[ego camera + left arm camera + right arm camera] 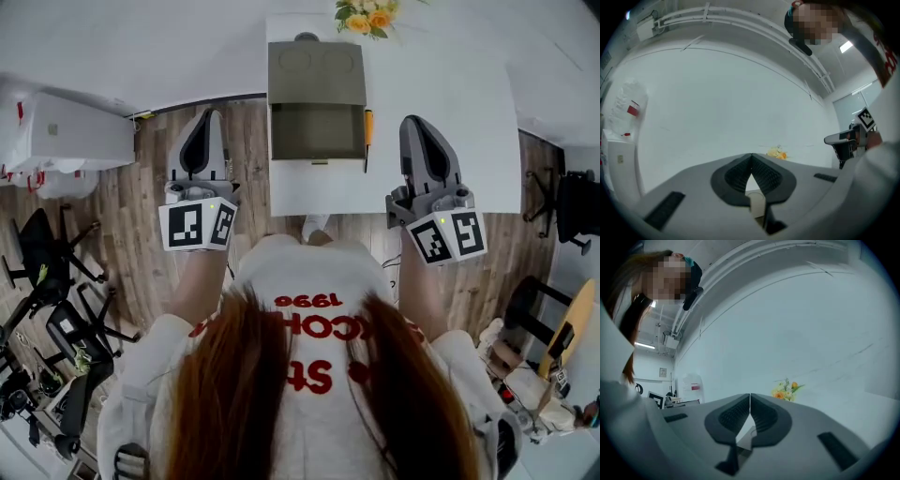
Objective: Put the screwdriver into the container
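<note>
Flanking container [316, 73]: left gripper [208, 116], right gripper [413, 122], both closed; screwdriver [368, 131] apparently alongside.

The only print I can half read is on the person's white shirt [309, 281] in the head view: red characters, seen from above. One short row looks to me like the digits 1996. Under it run bigger red letters, something like "COH" and "St", with the rest lost under the hair [234, 394]. The red tags on the white wrapped unit [66, 136] at the left are too small to read. So is the small wall sign [662, 372] in the right gripper view. The marker cube [198, 225] on the left claw [207, 114], like the one on the right claw [413, 122], carries black-and-white square patterns, no letters.
</note>
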### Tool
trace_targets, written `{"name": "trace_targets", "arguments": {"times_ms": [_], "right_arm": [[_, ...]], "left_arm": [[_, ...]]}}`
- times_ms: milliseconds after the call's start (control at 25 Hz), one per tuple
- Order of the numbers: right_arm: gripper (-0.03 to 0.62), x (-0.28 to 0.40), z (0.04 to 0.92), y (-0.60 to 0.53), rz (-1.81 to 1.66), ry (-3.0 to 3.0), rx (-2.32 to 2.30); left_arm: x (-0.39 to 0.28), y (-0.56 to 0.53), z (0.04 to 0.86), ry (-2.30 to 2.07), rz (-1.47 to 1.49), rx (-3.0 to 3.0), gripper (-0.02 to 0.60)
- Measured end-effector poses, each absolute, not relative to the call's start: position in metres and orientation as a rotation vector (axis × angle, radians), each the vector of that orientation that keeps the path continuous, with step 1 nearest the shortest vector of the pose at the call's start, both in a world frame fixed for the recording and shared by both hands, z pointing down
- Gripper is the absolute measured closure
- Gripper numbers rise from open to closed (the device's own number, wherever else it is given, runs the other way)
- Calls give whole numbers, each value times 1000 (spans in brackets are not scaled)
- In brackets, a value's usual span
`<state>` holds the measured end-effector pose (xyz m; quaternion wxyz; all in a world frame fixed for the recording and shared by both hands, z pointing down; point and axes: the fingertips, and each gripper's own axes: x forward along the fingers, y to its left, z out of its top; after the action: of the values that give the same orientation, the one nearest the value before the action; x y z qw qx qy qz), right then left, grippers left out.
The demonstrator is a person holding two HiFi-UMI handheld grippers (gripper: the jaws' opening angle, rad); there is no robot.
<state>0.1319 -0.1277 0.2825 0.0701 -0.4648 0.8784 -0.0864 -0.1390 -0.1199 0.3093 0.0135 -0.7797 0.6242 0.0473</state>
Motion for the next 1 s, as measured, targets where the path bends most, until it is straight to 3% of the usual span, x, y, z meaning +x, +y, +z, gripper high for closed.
{"name": "trace_targets", "arguments": {"times_ms": [560,1000], "right_arm": [[588,169,291,-225,-391,2702,-1233],[586,167,385,-237,-723,2754,-1468]], "left_arm": [[-107,-186,292,2030,146,-2293,575],[-96,-208,333,1972,80,-2500,575]]}}
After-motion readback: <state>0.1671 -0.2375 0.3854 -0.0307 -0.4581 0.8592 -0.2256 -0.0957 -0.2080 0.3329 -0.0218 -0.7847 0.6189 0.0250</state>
